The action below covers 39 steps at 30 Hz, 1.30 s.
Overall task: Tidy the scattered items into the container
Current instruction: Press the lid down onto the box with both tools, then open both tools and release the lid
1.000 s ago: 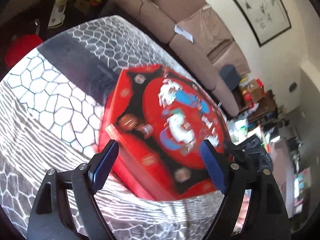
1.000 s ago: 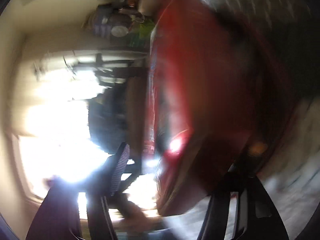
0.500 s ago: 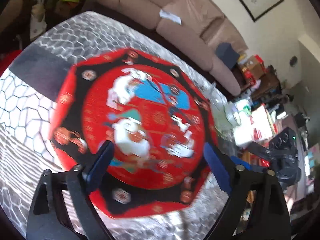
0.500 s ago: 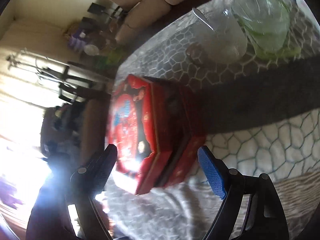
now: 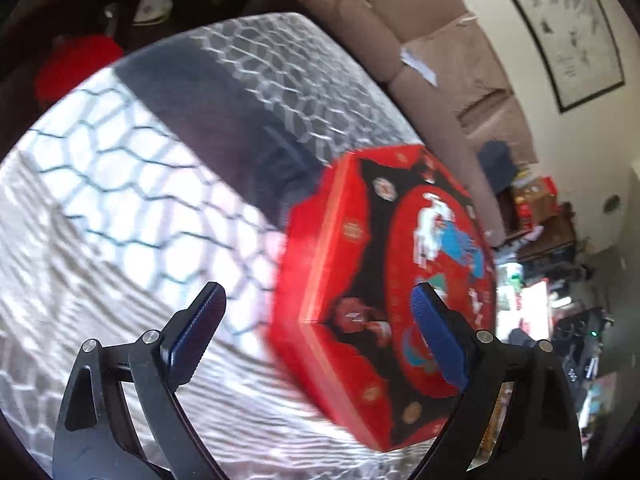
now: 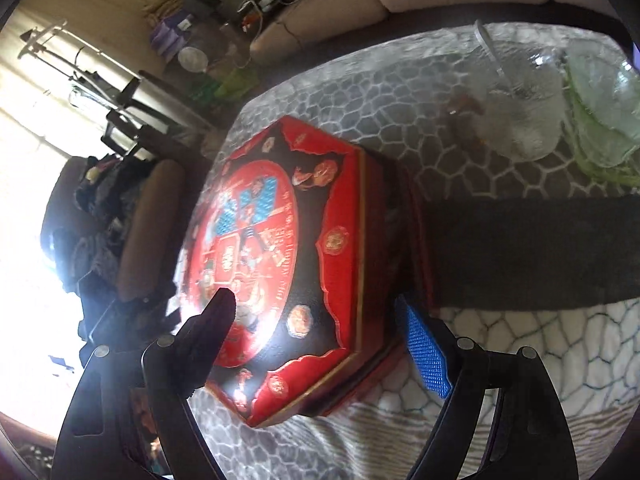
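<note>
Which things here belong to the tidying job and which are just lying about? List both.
Job: red box, the container, lid on.

Lying about: glass bowl, green glass dish, sofa, framed picture.

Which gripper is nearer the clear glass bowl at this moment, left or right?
Right, as far as the views show. The right gripper straddles the red octagonal box, with the clear glass bowl on the table beyond. The left gripper, jaws opening, sees no bowl.

Red-and-black pictured box (image 5: 360, 280) — grey-white honeycomb-patterned cloth (image 5: 120, 200)
</note>
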Motion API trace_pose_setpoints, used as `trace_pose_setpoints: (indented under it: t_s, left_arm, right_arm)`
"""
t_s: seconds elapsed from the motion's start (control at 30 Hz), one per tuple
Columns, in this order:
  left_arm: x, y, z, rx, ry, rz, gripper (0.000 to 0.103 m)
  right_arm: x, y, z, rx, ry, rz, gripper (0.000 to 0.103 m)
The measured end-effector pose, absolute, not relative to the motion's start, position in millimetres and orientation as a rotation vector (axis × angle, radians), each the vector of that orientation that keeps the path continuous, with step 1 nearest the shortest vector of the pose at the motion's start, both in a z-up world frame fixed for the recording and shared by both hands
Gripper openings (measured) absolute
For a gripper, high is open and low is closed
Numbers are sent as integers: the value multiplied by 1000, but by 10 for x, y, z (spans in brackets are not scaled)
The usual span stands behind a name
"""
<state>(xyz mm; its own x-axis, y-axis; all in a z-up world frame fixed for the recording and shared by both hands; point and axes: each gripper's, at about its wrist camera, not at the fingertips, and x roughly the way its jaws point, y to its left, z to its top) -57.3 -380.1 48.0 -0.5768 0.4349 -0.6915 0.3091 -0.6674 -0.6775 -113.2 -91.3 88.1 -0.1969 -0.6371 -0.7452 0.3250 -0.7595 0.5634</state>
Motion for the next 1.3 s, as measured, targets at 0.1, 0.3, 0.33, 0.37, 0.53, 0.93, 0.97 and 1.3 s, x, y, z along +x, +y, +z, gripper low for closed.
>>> trace_pose_setpoints:
  t_s: [0.1,0.3,0.33,0.37,0.53,0.93,0.97,1.3]
  left_arm:
    - [-671,-3602,551,-1439,-1166,2420,95]
    - [-753,-3395,701,-1465,-1087,2413,98]
    - [-757,-3353,737,-1476,-1062,2418,98]
    - [-773,-3299,765,-1496,-1012,2443,98]
    - [-858,-3264,742,-1573,-946,2502,96]
    - [-708,-2820,1024,-1469,-547,2717,96]
    - [-700,-2766,1000,-1479,-480,2746,96]
    - [-263,-2895,1110,-1335,-555,2784,93]
  right_arm:
    - [-1139,-947,875,1464,-367,-1981,85]
    - [-1232,-863,870,1485,-332,-2006,87]
    - [-1251,-846,875,1483,-327,-2018,86]
    - [-1273,-832,881,1479,-322,-2026,86]
    - [-1298,-850,775,1578,-211,-2073,86]
    - [-945,-992,974,1355,39,-2201,84]
    - [-935,-993,911,1367,56,-2203,84]
    - [-696,-676,1040,1279,16,-2294,85]
